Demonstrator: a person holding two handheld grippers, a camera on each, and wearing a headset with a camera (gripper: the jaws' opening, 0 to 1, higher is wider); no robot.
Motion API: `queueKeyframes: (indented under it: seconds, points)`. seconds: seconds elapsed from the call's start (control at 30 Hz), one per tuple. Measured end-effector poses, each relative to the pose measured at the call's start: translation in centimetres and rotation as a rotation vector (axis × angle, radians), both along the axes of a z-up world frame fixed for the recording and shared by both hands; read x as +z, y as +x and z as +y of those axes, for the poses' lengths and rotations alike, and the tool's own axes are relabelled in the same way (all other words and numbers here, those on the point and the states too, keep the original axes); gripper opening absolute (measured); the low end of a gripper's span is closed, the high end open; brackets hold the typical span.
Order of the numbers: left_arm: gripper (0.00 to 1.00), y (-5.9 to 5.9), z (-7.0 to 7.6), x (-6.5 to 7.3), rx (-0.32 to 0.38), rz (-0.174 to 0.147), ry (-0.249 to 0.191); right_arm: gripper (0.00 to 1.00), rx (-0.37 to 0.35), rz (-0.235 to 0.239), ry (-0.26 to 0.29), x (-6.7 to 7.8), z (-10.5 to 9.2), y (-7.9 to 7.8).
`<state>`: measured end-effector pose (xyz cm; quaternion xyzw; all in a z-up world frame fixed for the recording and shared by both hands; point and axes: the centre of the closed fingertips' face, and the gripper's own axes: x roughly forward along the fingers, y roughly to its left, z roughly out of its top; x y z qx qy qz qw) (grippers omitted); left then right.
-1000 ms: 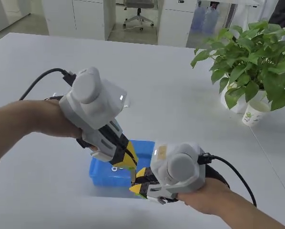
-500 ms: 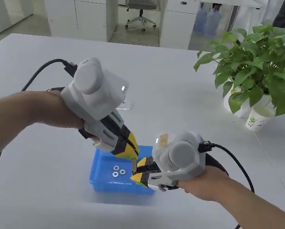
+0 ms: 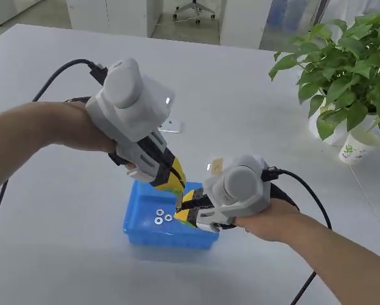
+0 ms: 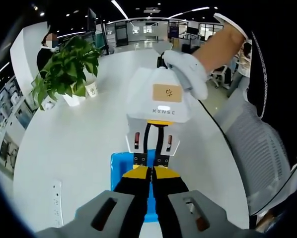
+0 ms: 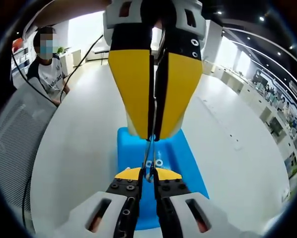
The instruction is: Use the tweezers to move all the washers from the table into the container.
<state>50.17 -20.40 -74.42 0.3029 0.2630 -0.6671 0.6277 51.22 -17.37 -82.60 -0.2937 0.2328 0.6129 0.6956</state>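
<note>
A blue container (image 3: 131, 230) sits on the white table (image 3: 241, 95) with three washers (image 3: 163, 217) lying in it. My left gripper (image 3: 175, 183) hangs over the container's far right corner, yellow jaws pointing down and shut on thin metal tweezers (image 5: 151, 144). The right gripper (image 3: 185, 215) meets it from the right, tip to tip. In the right gripper view, my right gripper (image 5: 148, 174) is pinched on the tweezers' lower end above the container (image 5: 131, 148). In the left gripper view, my left gripper (image 4: 151, 172) touches the other's jaw tips, with the container (image 4: 118, 168) beneath.
A potted plant (image 3: 346, 70) in a white pot stands at the table's far right. A small white object (image 3: 171, 127) lies behind the left gripper. Cables trail from both grippers. A person sits beside a mesh chair (image 5: 19, 134).
The head camera has shifted. Both grippers stay joined tip to tip and now sit nearer the container's right side, so the washers inside show.
</note>
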Motion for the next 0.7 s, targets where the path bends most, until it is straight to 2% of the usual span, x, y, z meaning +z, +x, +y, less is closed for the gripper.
queueKeyframes:
  seconds: [0.43, 0.7]
  points:
    - [0.05, 1.0, 0.2, -2.0, 0.012, 0.009, 0.014, 0.11, 0.011, 0.032, -0.013, -2.1, 0.4, 0.8]
    - [0.05, 1.1, 0.4, -3.0, 0.018, 0.022, 0.018, 0.11, 0.025, 0.043, -0.030, -3.1, 0.4, 0.8]
